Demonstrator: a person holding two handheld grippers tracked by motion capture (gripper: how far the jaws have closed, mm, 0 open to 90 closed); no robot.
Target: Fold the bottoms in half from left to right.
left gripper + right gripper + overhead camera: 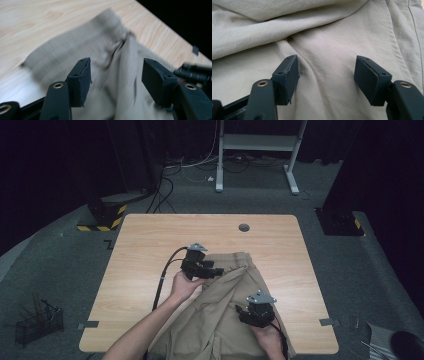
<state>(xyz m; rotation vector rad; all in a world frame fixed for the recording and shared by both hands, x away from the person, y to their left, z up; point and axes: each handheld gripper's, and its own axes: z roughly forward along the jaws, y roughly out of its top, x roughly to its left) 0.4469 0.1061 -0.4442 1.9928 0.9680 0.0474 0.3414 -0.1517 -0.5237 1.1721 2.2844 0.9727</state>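
A khaki garment (225,305) lies crumpled on the near middle of the wooden table (150,250), its waistband end (100,42) spread flat on the far side. My left gripper (218,271) hovers over the garment's upper left part and points right; its jaws stand open with only cloth beneath them (116,63). My right gripper (240,312) sits low over the garment's near right part, open, its pads (289,72) apart above a soft fold (324,27). Nothing is pinched in either gripper. In the left gripper view the right gripper (196,72) shows at the right edge.
A round cable hole (244,227) sits near the table's far edge. Grey tape marks (327,322) lie at the near corners. On the floor are a wire basket (37,322) at the left, a white desk frame (260,145) behind, and a yellow-black base (102,217).
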